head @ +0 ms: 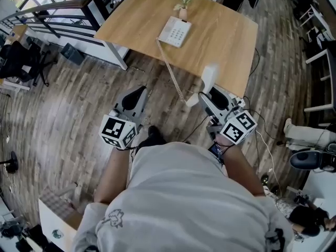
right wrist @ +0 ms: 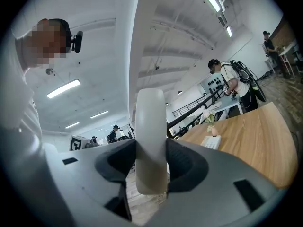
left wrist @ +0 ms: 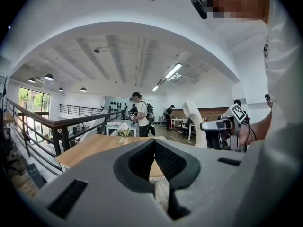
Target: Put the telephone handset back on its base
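Observation:
The white telephone base [head: 174, 32] lies on the wooden table [head: 220, 41], far from me. Its coiled cord [head: 170, 70] runs off the table's near edge down to the white handset [head: 208, 79]. My right gripper [head: 203, 96] is shut on the handset, which stands upright between the pads [right wrist: 150, 141], out past the table's near edge and over the floor. The base [right wrist: 211, 142] shows small beyond the jaws. My left gripper [head: 139, 92] hangs to the left over the floor, shut with nothing in it [left wrist: 154, 143]. From there the handset [left wrist: 194, 122] shows at the right.
A small vase of flowers [head: 183, 3] stands just behind the base. A railing [head: 47, 14] runs at the far left, and desks and chairs [head: 320, 62] stand at the right. Cables [head: 265, 151] lie on the wood floor. Several people [left wrist: 141, 115] stand far behind the table.

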A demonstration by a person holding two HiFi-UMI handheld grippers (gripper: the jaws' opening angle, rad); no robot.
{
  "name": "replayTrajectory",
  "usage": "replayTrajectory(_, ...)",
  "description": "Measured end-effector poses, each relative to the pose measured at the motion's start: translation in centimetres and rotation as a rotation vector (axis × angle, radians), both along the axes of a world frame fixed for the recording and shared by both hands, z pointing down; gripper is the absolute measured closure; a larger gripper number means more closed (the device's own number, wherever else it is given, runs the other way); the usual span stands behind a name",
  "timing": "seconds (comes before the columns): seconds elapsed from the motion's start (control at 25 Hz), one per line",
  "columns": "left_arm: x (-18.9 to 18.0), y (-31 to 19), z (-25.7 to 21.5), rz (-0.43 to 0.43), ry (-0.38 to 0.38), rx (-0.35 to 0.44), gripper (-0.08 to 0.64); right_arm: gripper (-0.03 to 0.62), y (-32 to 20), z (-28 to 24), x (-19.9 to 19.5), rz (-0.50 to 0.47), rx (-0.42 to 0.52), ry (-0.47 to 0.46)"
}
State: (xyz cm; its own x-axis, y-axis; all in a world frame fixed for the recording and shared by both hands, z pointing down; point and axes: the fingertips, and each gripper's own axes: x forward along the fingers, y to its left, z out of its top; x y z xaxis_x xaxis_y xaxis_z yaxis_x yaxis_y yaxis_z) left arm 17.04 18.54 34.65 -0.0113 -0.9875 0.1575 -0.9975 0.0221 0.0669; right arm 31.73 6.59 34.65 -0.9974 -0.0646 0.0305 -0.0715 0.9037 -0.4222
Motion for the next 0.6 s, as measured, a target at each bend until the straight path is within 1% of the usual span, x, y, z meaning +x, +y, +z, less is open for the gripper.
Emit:
replayTrajectory(0.36,-8.2,0.1,-0.8,0.086,0.004,0.008,0.554,0.387,1.2,-0.1,-7.5,0.075,-0.003,0.02)
replayTrajectory(0.6,-12.0,1.1,-0.3,0.118,0.021,0.007,0.554,0.387,2.3,0.4,-10.7,0.113,-0.013,0.037)
